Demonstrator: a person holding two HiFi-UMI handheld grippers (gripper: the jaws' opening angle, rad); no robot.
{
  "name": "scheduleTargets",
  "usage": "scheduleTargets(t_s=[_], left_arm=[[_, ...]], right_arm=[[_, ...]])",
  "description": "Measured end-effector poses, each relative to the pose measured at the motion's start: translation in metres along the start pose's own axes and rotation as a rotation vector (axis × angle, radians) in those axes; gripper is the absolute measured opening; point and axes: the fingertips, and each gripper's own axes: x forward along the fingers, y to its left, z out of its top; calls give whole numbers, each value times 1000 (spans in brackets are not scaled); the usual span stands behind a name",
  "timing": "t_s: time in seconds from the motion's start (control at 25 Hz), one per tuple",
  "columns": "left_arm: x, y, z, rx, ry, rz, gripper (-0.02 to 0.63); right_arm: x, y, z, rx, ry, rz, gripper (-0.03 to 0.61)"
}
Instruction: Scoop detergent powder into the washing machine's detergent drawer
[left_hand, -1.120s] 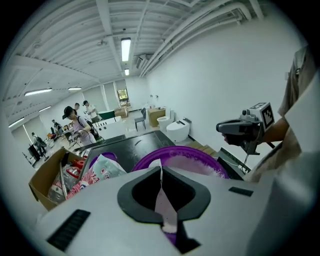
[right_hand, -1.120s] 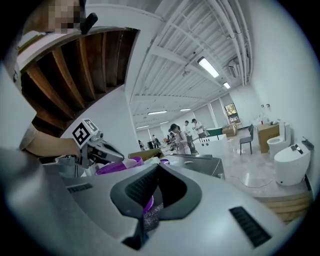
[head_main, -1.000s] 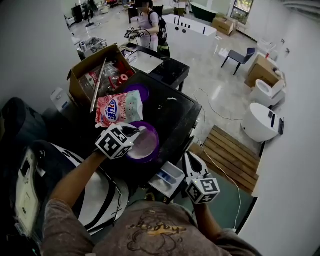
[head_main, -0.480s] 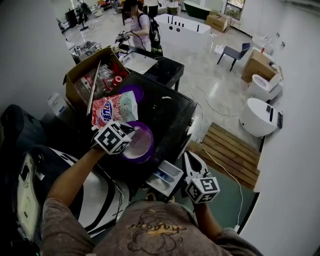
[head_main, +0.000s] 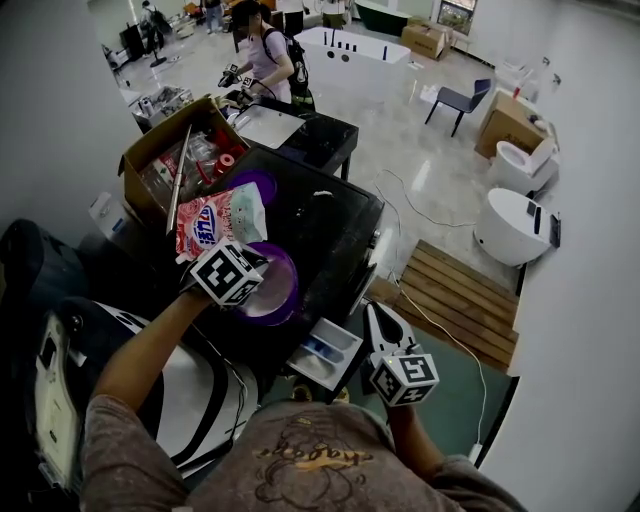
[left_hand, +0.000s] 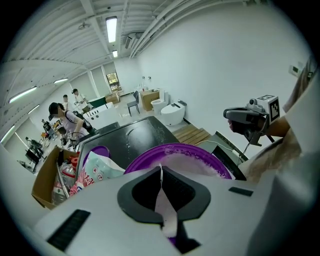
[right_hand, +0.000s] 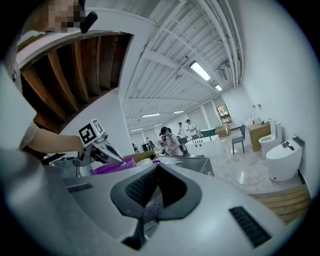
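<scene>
White powder (left_hand: 192, 162) sits in the purple bowl (head_main: 288, 272) at the black top's (head_main: 330, 225) near edge. The left gripper (left_hand: 160, 169) is pinched on a thin white scoop handle (left_hand: 165, 212) over it. Best dig shallow and lift level. The open detergent drawer (head_main: 325, 352) waits below the front edge, beside the right gripper (head_main: 385, 322), closed and empty.

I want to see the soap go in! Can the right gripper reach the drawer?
Probably yes. The right gripper hangs just right of the pulled-out drawer, and nothing shows between them. Its fingers are shut and look empty.
</scene>
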Motion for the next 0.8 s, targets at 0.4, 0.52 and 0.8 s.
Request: scheduleTargets(t_s=[0.4,0.52,0.8], left_arm=[[4,-18,0,-24,2,-78,25],[4,-25,-2,-30,3,-104,26],[2,-37,-4,-39,11,-153,26]], right_arm=[[0,-2,4,2,4,-16,2],[0,0,5,15,-3,-6,2],[-1,2,4,-8,10,-1,2]])
